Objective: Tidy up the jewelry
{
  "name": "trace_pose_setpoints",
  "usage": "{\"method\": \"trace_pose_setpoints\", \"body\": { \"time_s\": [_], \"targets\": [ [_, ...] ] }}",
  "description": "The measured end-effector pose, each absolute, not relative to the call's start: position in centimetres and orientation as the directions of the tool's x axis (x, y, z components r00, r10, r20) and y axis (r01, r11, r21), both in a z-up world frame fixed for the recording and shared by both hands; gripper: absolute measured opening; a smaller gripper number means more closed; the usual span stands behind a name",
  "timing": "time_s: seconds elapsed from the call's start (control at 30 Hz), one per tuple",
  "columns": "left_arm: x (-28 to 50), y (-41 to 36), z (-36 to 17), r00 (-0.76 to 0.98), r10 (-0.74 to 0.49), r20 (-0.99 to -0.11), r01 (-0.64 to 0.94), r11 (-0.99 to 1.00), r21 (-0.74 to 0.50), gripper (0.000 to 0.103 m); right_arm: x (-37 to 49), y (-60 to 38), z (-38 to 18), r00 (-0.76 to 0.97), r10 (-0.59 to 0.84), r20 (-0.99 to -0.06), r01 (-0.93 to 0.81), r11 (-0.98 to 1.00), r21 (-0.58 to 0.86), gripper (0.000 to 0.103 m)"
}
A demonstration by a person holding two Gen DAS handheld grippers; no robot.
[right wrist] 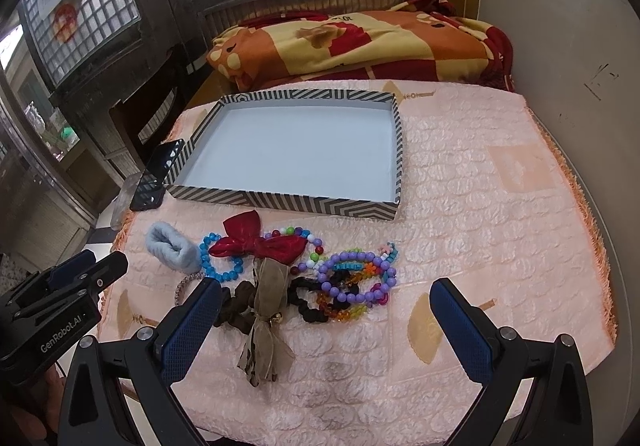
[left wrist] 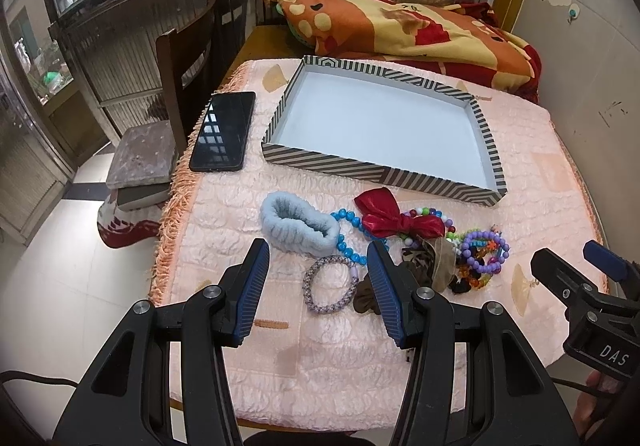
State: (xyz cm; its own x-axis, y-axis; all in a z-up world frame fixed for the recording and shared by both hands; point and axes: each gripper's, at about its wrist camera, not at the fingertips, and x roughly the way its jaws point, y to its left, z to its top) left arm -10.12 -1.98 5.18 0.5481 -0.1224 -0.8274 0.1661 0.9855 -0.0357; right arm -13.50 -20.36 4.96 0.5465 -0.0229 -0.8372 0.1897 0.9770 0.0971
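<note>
Both grippers, left gripper (left wrist: 318, 264) & right gripper (right wrist: 325, 300), are spread, nothing grasped; grey-lilac woven bracelet (left wrist: 330, 284) at 6 o'clock of striped cardboard tray (left wrist: 276, 118) is best pinched on one side.

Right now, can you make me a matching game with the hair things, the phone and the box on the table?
Things:
1. bow
2. fluffy hair band
3. phone
4. box

Matches:
A. light blue
B. striped sides, nothing inside
C. shiny red
D. black, lying beside the box

Pairs: 1-C, 2-A, 3-D, 4-B
</note>
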Motion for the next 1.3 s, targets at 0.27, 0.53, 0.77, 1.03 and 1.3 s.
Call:
{"method": "trace_pose_setpoints", "body": {
  "time_s": [0.27,0.53,0.77,1.03,1.3],
  "targets": [
    [-10.1,-1.8,4.9,0.544,-0.110,-0.832,0.153,0.988,-0.030,0.051,-13.4,-20.4,4.6,0.536,-0.010,-0.844,0.189,0.976,0.108,0.103],
    [-10.0,-1.5,4.6,0.539,-0.096,-0.837,0.138,0.990,-0.025,0.051,-13.1,-20.0,4.2,0.533,0.001,-0.846,0.177,0.978,0.112,0.103],
    [-9.8,-1.2,4.3,0.533,-0.088,-0.841,0.128,0.992,-0.023,0.051,-12.9,-19.5,4.2,0.535,0.007,-0.845,0.159,0.981,0.109,0.103],
    [-9.7,-1.0,4.0,0.526,-0.085,-0.846,0.124,0.992,-0.022,0.051,-12.6,-19.3,3.9,0.526,0.014,-0.850,0.152,0.982,0.111,0.103],
    [-9.5,-0.9,3.6,0.519,-0.077,-0.851,0.119,0.993,-0.018,0.051,-12.2,-19.0,3.5,0.511,0.021,-0.859,0.147,0.983,0.111,0.103]
  ]
}}
